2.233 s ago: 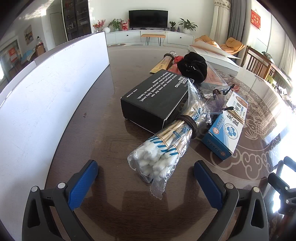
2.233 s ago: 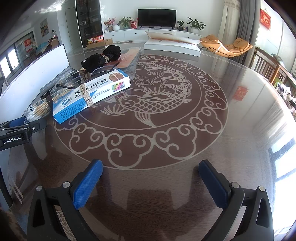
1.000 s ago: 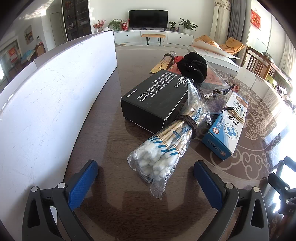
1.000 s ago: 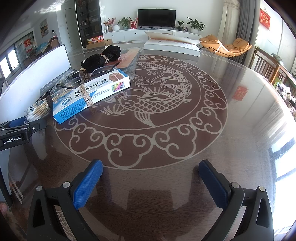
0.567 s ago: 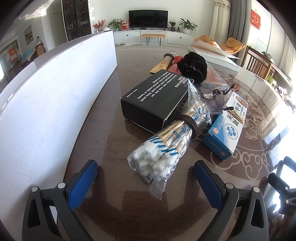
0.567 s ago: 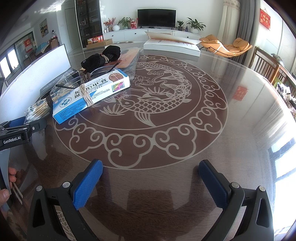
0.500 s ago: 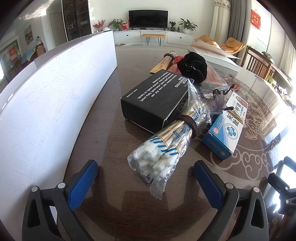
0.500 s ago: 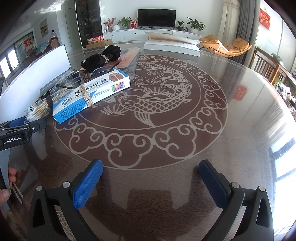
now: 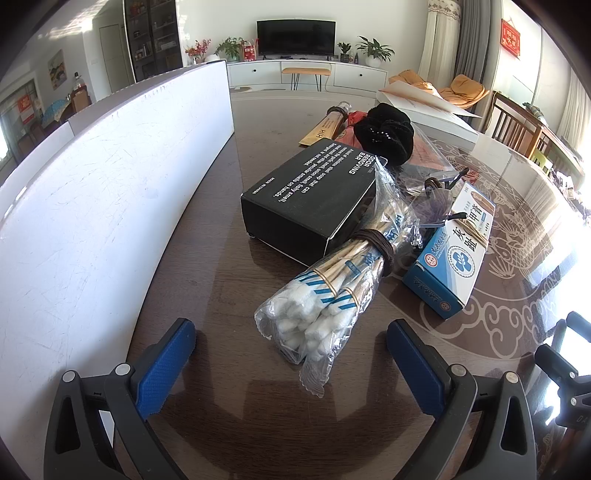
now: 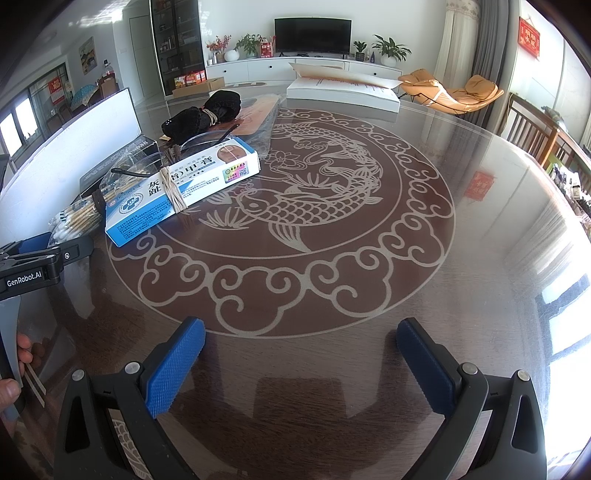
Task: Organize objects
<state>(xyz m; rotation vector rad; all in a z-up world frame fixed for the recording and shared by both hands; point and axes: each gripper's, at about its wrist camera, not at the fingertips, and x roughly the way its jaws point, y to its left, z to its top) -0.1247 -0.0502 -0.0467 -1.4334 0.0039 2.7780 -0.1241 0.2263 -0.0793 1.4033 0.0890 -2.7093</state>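
At far left stands the white board; the left gripper sits spread wide at the bottom, the cotton swab bag just beyond its fingertips. Right of the bag, the black box and blue-white box lie mid-frame on the surface, and the right gripper is spread too, empty.

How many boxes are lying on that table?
3: a black box beside the cotton swab bag, a blue-and-white box right of it, and a flat white box at the far edge. Clutter may hide more.

I see a dark television on a white cabinet at the far wall, potted plants beside it. Orange lounge chairs sit right
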